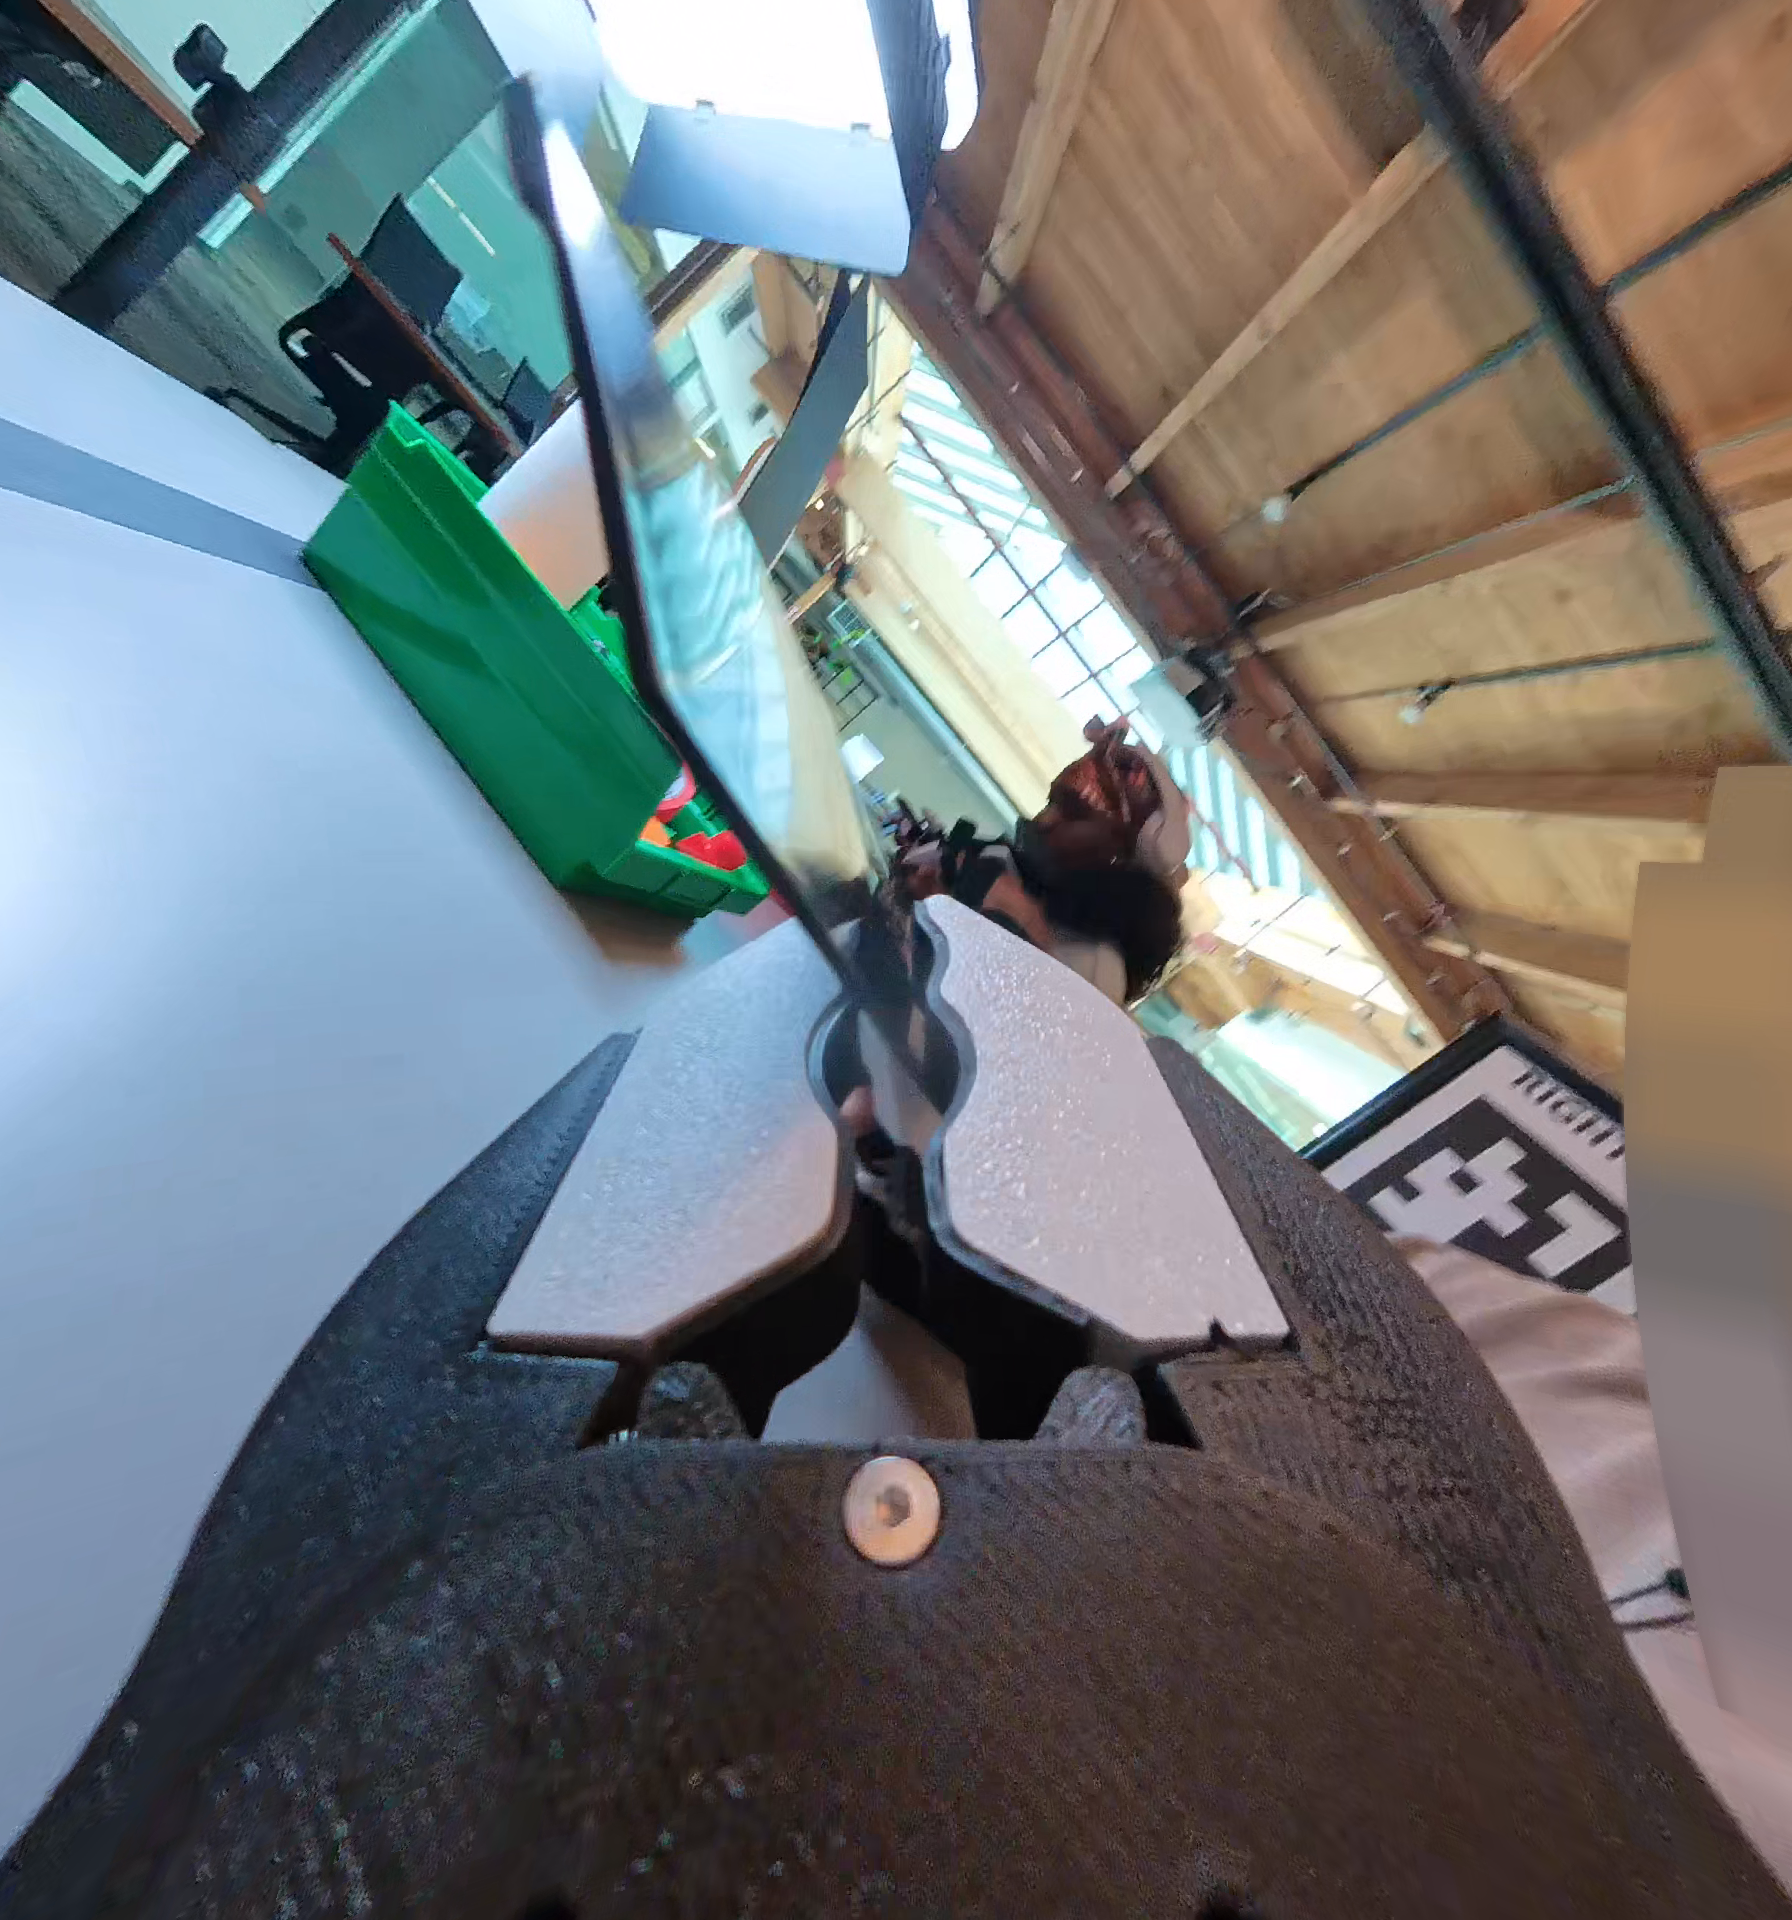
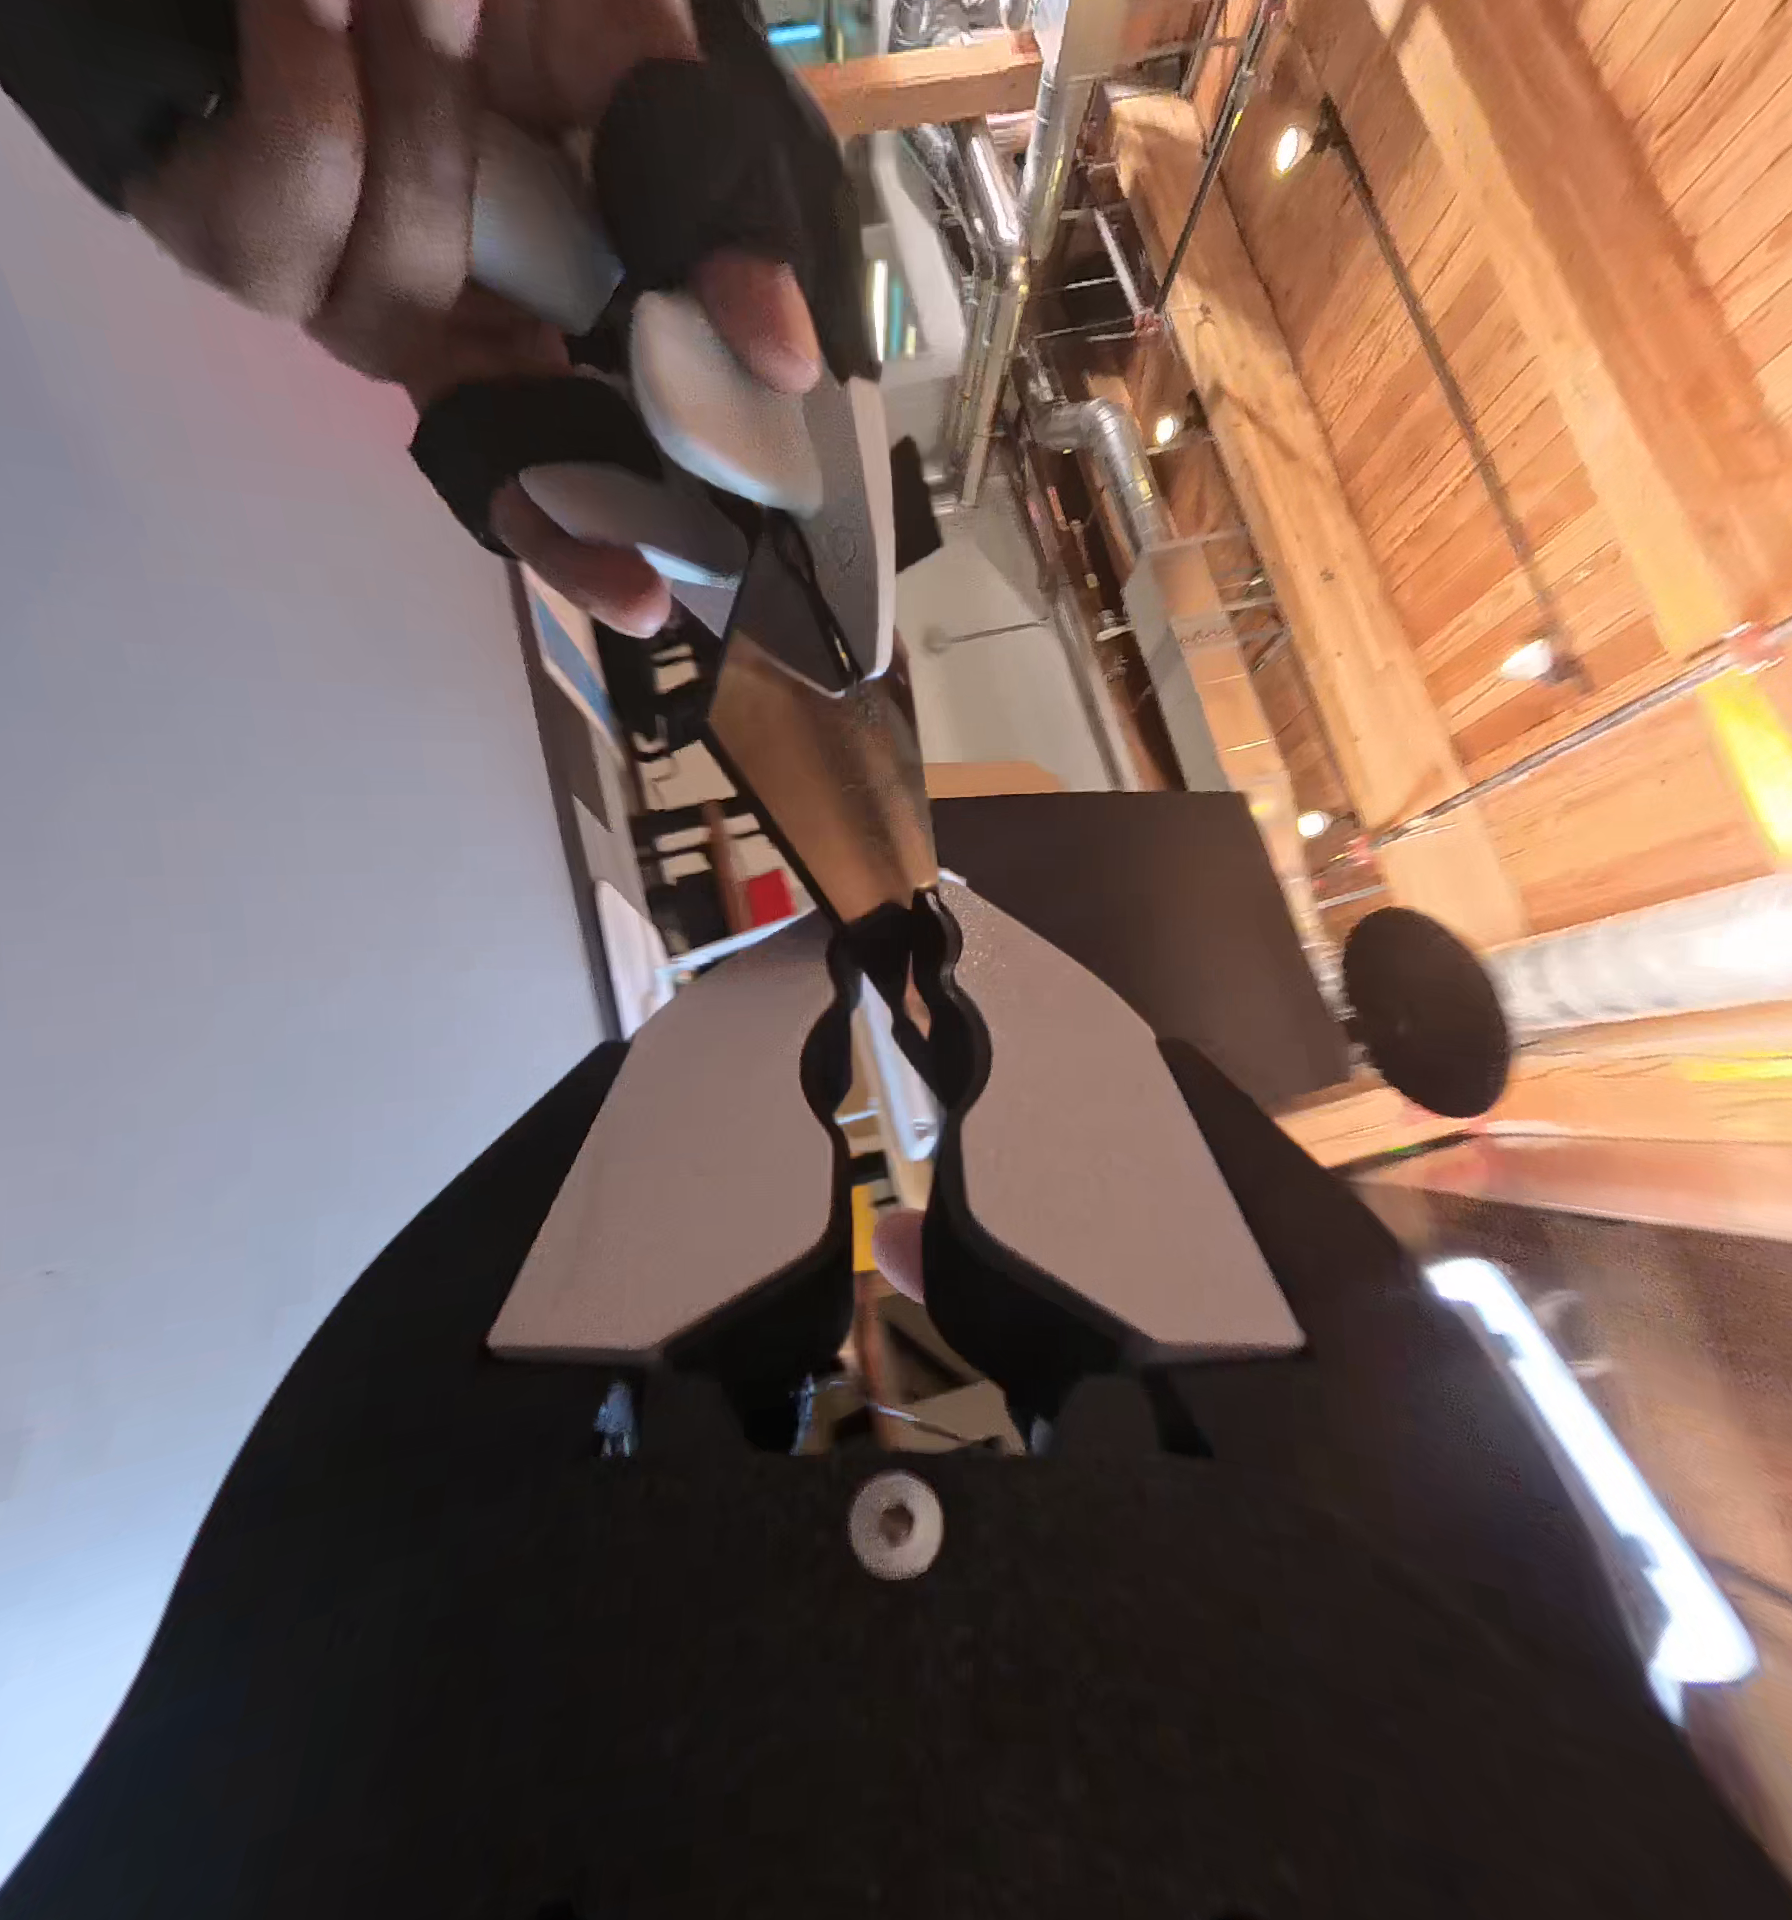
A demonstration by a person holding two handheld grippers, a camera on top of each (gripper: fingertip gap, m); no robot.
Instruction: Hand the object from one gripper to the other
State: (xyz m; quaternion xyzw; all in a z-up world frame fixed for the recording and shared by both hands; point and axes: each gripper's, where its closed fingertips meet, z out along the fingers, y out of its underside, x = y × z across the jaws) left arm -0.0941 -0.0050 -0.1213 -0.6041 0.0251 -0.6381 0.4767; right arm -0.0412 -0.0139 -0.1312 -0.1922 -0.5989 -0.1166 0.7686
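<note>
Both wrist views tilted, table running up the left side. Left gripper (image 1: 887, 997) closed on a thin, flat, black-edged mirror (image 1: 705, 582), pinched at its near corner between the two grey pads (image 1: 1068, 1132). From the fingertips the mirror's long axis runs forward and up to the left, away from the camera; it is seen nearly edge-on, its outline angular with a bend partway along the dark rim. Face glossy, reflecting windows and timber ceiling. Far end reaches a grey-white plate (image 1: 767, 197) at the top of the view; whether that plate grips it cannot be told from here. Left of the fingers, beyond the tips, a green bin (image 1: 497, 665) sits on the white table (image 1: 144, 831), red and orange items showing in its near end. Right of the fingers, a black-and-white marker board (image 1: 1474, 1174). Right gripper (image 2: 897, 925) also closed on the mirror (image 2: 830, 790): black rim caught between the scalloped fingertips, the face reflecting warm brown. Here the long axis runs forward and up-left from the tips to the left gripper (image 2: 850, 623) at the far end, held by a hand (image 2: 372, 208) in a fingerless black glove. So the mirror is off the table, spanning between both sets of fingers, one at each end.
</note>
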